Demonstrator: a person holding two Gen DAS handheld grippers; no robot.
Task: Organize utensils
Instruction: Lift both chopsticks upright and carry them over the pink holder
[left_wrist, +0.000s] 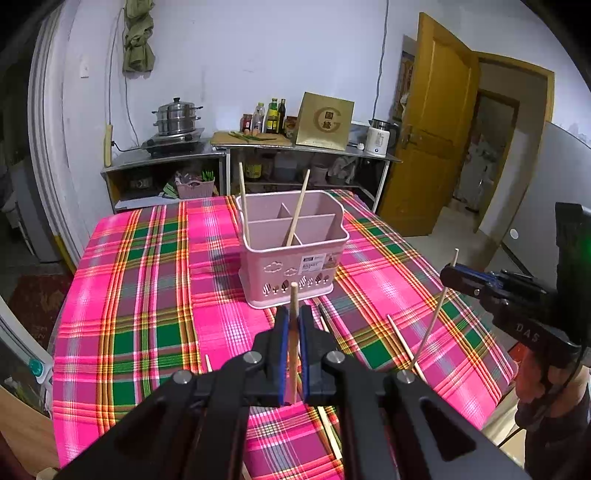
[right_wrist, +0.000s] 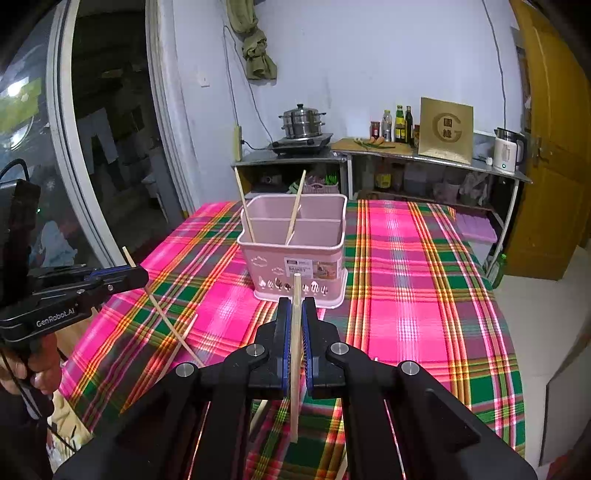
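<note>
A pink divided basket (left_wrist: 266, 273) (right_wrist: 266, 266) stands mid-table with two wooden chopsticks (left_wrist: 299, 206) (right_wrist: 297, 206) leaning in its compartments. My left gripper (left_wrist: 293, 314) is shut on an upright chopstick (left_wrist: 293, 354), just short of the basket's near wall. From the right wrist view it shows at the left (right_wrist: 138, 273), its chopstick (right_wrist: 162, 314) slanting down toward the cloth. My right gripper (right_wrist: 296, 304) is shut on another upright chopstick (right_wrist: 294, 369) and appears at the right of the left wrist view (left_wrist: 454, 275). Loose chopsticks (left_wrist: 404, 345) (right_wrist: 177, 345) lie on the plaid cloth.
The pink plaid tablecloth (left_wrist: 147, 295) covers the table, and its edges fall away left and right. Behind it stands a metal counter (left_wrist: 166, 158) with a steamer pot (left_wrist: 177, 118), bottles (left_wrist: 271, 116) and a white kettle (left_wrist: 378, 140). A yellow door (left_wrist: 436, 129) stands open at the right.
</note>
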